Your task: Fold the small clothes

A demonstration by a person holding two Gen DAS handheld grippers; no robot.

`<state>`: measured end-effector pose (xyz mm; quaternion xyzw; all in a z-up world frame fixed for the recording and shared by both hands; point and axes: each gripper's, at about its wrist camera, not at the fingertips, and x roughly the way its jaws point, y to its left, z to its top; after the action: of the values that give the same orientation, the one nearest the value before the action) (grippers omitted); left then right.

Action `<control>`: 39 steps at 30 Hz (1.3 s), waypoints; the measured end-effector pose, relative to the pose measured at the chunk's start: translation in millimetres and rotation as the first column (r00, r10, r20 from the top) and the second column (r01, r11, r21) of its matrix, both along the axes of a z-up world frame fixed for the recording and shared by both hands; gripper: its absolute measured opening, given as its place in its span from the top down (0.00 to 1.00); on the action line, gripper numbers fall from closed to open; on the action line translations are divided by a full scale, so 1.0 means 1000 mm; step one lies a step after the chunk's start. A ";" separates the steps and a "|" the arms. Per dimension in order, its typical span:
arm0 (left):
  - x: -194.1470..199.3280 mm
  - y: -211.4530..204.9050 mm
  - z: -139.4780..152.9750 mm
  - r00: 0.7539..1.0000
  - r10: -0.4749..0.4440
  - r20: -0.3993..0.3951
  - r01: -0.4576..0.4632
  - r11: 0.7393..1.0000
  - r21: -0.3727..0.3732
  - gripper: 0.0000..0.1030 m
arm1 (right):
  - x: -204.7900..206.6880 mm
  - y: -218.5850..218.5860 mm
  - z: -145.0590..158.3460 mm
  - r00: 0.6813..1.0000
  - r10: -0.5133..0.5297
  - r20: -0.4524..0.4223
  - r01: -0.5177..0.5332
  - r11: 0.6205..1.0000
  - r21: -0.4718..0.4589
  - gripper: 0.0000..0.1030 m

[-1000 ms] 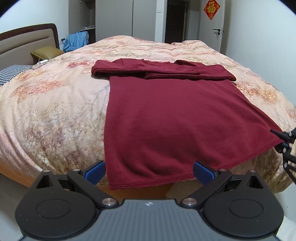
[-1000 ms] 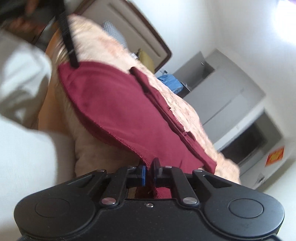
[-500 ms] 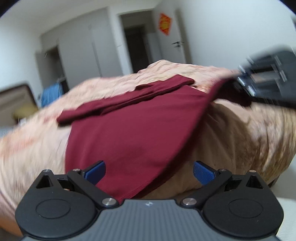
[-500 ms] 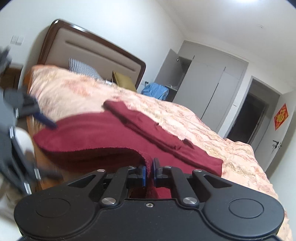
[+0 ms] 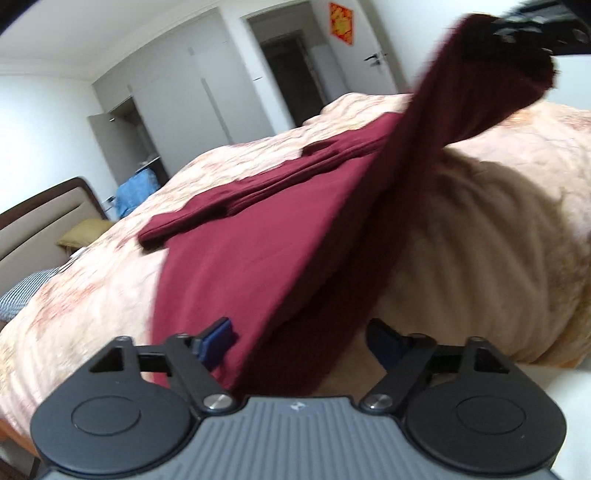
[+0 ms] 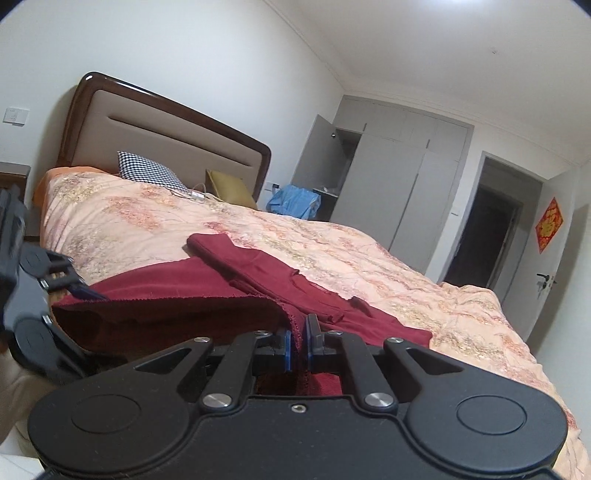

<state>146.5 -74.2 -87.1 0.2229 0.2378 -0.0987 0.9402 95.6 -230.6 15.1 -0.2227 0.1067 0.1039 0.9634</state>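
The right gripper [image 6: 298,345] has its fingers clamped on one hem corner of the dark red garment [image 5: 258,236], and in the last second it has swung from low beside the bed [image 6: 369,251] to well above the mattress, pulling that corner up with it. In the left wrist view the cloth now rises in a taut diagonal band to the right gripper at top right [image 5: 532,26], where a second ago it lay flat to the bed edge. The left gripper [image 5: 299,341] has its fingers spread wide, and it has closed in: the near hem corner now lies between them, the left blue pad [image 5: 218,338] just beside the cloth, nothing gripped yet. I judge the bottom-to-top fold is starting with only one corner secured. The garment's upper part, sleeves folded across, rests on the bedspread.
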 end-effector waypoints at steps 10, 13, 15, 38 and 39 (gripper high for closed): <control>-0.021 0.048 0.007 0.997 0.033 0.075 -0.038 0.997 0.071 0.44 | -0.009 -0.007 -0.011 0.999 -0.025 -0.039 0.025 1.000 0.008 0.93; -0.031 0.052 0.009 0.995 -0.001 0.102 -0.008 0.996 0.088 0.57 | -0.011 -0.006 -0.015 0.998 -0.026 -0.053 0.025 1.000 -0.007 0.93; -0.037 0.050 0.012 0.993 -0.021 0.114 0.010 0.995 0.097 0.67 | -0.013 -0.004 -0.018 0.998 -0.029 -0.060 0.028 0.999 -0.027 0.93; -0.007 0.047 0.088 0.994 0.010 0.107 0.001 0.995 -0.099 0.94 | -0.006 0.069 -0.085 0.979 0.087 -0.186 -0.111 0.986 -0.124 0.07; -0.009 0.045 0.090 0.994 0.008 0.111 0.003 0.995 -0.096 0.94 | -0.006 0.078 -0.090 0.984 0.086 -0.156 -0.113 0.979 -0.171 0.06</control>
<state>137.2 -29.2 2.5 0.1822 0.1802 -0.0964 0.9618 89.2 -152.9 -74.6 -0.3051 0.1755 0.1584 0.9225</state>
